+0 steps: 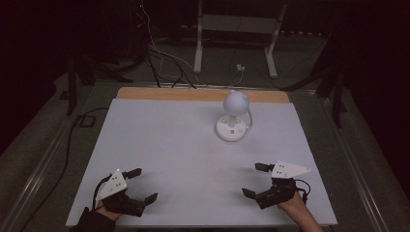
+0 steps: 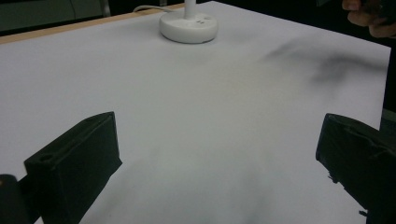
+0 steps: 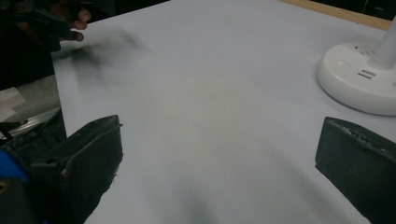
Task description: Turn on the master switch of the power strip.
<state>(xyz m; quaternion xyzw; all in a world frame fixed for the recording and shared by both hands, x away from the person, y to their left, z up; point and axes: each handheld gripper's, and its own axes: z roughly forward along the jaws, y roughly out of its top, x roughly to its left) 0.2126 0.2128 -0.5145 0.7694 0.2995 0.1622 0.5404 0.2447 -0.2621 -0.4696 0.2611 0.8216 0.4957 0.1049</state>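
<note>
Room: dark; a grey floor [image 1: 43, 140] with metal rails runs round the table, and a white frame stand [image 1: 237, 29] with loose white cables [image 1: 164, 53] sits behind it.
Table: white tabletop [image 1: 164, 145] with a wooden strip [image 1: 159, 93] along its far edge; bare across the middle and left.
Desk lamp: white desk lamp [image 1: 233, 116], upright at the far centre-right of the tabletop; round base with sockets, thin neck, globe head; a white cord leaves it towards the far edge. Nothing stands between it and either gripper.
Left gripper: left gripper [image 1: 144, 183], near left corner, held low over the tabletop; jaws wide apart, holding nothing; well apart from the lamp.
Right gripper: right gripper [image 1: 255, 180], near right corner, hand behind it; jaws wide apart, holding nothing; nearer the lamp than the other, clear of it.
</note>
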